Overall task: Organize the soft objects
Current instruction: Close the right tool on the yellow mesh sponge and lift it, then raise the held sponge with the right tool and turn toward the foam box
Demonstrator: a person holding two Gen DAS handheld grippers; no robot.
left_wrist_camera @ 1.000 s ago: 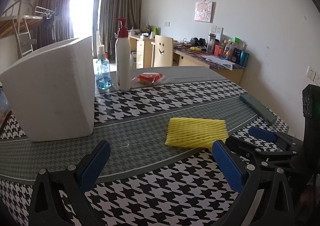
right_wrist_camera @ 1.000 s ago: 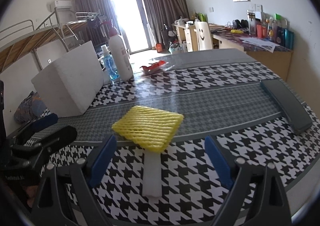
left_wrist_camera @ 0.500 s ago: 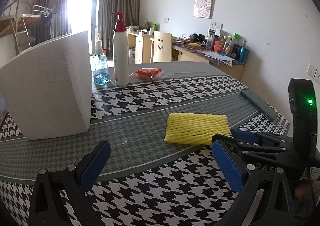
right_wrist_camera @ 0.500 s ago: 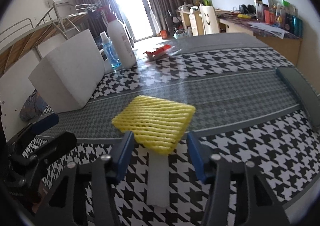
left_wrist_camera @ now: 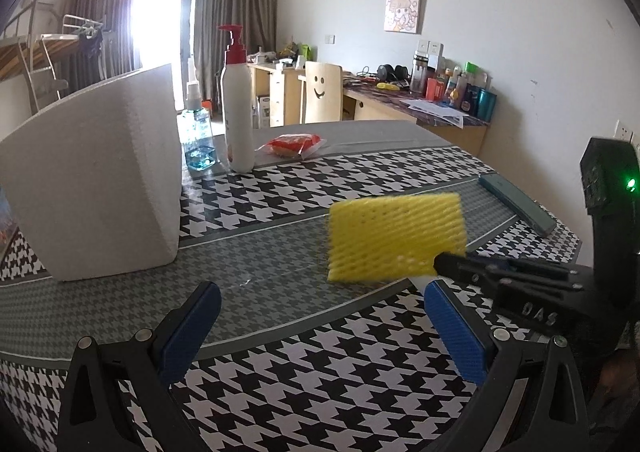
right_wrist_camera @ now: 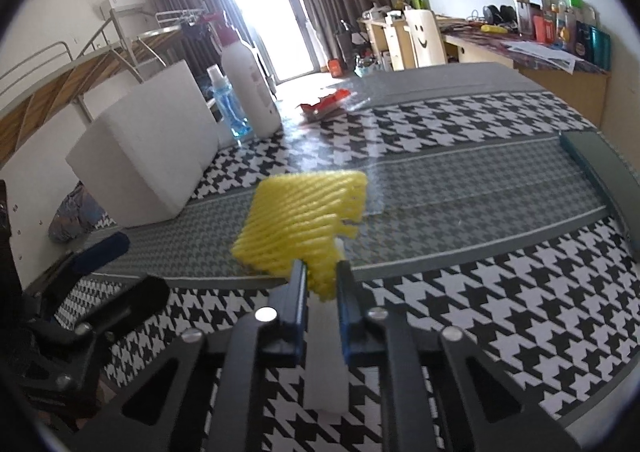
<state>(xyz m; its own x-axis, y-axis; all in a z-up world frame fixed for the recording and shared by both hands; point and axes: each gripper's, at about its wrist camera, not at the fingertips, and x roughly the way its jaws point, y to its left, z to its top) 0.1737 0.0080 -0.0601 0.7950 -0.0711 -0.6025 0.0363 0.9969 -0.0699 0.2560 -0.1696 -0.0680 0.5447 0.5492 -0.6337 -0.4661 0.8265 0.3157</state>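
Right wrist view: right claw, lower centre, closing, pinches yellow foam net above the houndstooth desk. Left claw spread, empty.

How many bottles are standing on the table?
2. A tall white pump bottle stands at the far side of the table, and a small blue spray bottle is beside it, next to the white foam block. More could be hidden behind that block.
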